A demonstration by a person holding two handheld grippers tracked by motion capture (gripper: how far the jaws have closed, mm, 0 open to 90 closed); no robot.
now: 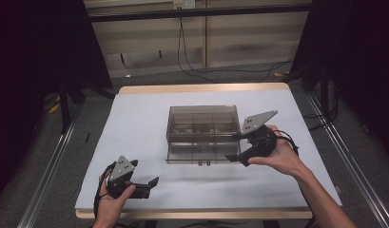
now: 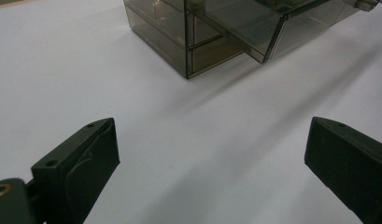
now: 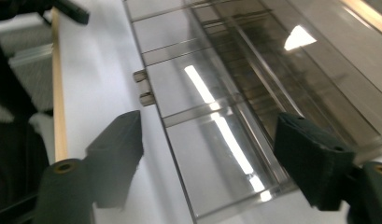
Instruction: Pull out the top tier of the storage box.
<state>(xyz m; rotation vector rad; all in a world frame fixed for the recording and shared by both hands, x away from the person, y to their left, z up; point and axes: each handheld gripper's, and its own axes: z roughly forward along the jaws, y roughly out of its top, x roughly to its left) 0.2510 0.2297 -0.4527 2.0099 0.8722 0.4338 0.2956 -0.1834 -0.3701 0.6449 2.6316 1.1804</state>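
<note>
A smoky clear plastic drawer box [image 1: 201, 121] stands in the middle of the white table cover [image 1: 135, 133]. Its lower drawer [image 1: 197, 154] is pulled partway out toward me, with a small handle [image 1: 204, 163] on its front. My right gripper [image 1: 235, 147] is at the drawer's right front corner, jaws open. In the right gripper view the drawer [image 3: 212, 121] and its handle [image 3: 144, 86] lie ahead of the right gripper [image 3: 207, 154], whose pads are clear of the plastic. My left gripper [image 1: 151, 185] rests near the front left, open and holding nothing. The box [image 2: 179, 37] lies well ahead of the left gripper [image 2: 212, 154].
The table's wooden edge [image 1: 201, 88] frames the white cover. Black cables [image 1: 216, 71] trail on the floor behind the table. Metal rails [image 1: 49, 166] run along both sides, and dark curtains hang left and right.
</note>
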